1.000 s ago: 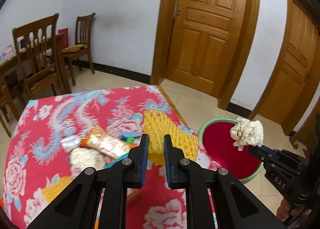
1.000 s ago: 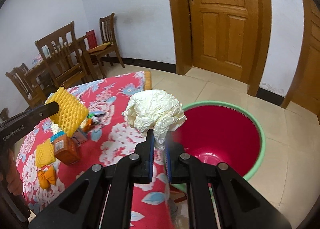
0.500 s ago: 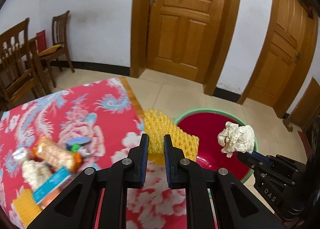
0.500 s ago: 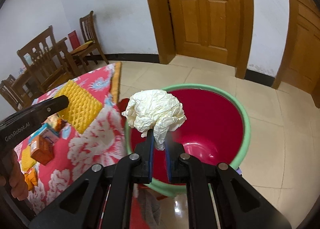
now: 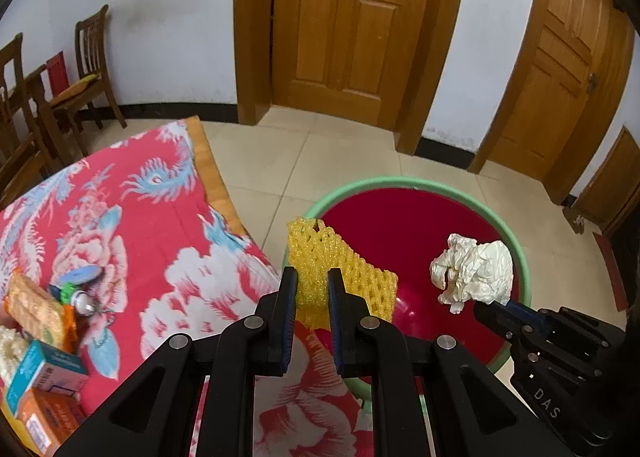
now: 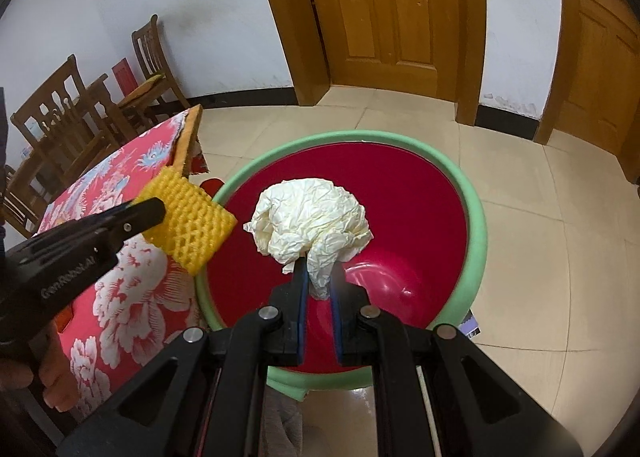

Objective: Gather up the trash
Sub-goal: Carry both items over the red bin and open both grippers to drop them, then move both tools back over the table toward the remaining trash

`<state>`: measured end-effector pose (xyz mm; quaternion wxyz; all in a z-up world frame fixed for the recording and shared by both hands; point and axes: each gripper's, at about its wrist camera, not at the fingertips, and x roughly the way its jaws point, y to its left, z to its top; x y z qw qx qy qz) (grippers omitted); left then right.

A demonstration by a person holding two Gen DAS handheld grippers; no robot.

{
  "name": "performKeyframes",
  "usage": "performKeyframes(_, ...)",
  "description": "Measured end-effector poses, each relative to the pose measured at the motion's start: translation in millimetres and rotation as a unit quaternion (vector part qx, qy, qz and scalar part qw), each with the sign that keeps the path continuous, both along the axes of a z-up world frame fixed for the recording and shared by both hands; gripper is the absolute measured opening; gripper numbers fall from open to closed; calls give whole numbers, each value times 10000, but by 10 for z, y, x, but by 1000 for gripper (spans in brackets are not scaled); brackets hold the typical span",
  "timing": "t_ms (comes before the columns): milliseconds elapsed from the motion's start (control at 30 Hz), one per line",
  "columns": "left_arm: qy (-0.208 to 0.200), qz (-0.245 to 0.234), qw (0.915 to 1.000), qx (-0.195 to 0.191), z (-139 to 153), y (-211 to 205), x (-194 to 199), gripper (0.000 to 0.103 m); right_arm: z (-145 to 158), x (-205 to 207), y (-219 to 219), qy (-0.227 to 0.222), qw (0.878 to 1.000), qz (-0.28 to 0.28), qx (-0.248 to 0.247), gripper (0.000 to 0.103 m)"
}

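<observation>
Left wrist view, item one: left gripper, jaws pinched on a yellow foam net, which stands up between the blue pads and hangs at the near rim of the basin, part over the table edge and part over the red interior.

Item two: right gripper, jaws clamped on a crumpled white paper ball; the wad is held by its lower tail, above the middle of the basin, clear of the walls.

Item three: basin, round, green rim, red inside, standing on the tiled floor just beside the table. Nothing is seen lying on the visible part of its bottom.

Item four: table, covered by a red floral cloth with blue birds and white flowers. At its left edge in the left wrist view: a snack packet, a teal carton, an orange carton, a small bottle or tube with a green part, blurred.

Item five: room. Wooden doors, white walls, wooden chairs at the far left.

Item six: a hand on the left gripper's handle, seen from the right wrist view.
</observation>
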<state>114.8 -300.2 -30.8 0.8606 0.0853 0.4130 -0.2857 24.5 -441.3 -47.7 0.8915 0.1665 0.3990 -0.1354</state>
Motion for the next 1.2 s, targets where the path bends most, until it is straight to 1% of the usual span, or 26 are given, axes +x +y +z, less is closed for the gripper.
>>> performKeyframes(167,57,-33,10000,52,-63,-64,10,16,-62,26,-62,57,9999,-75,115,14)
performKeyframes(267,119,-33,9999,54,-79,-77,16,18,-83,31,-70,86,9998,-84,149,16)
performKeyframes(300,146,-25,9999,48,-83,-78,21,22,-85,33,-70,87,9998,-71,163,16)
performKeyframes(333,160,-13,9999,49,-85,-79,24,29,-83,38,-68,83,9998,-60,174,16)
performKeyframes(400,148,19,9999,57,-77,-75,22,38,-78,26,-67,62,9998,-77,167,16)
performKeyframes(433,127,19,9999,51,-68,-71,15,39,-68,10,-65,41,9998,-90,168,17)
performKeyframes(533,83,3,10000,41,-34,-53,-8,40,-49,-11,-63,-6,9998,-125,179,19)
performKeyframes(667,44,20,10000,6,22,-3,-41,40,-14,-38,-48,-36,9997,-160,161,27)
performKeyframes(767,13,54,10000,-17,76,53,-69,40,35,-73,-9,-69,9998,-159,113,29)
performKeyframes(833,0,74,10000,-32,102,100,-84,40,73,-92,13,-88,9998,-192,58,33)
performKeyframes(1033,-66,235,9996,-168,237,312,-144,40,185,-152,127,-186,9996,-208,-52,39)
performKeyframes(1200,-187,394,9987,-250,383,535,-206,40,303,-166,268,-271,9995,-110,-131,40)
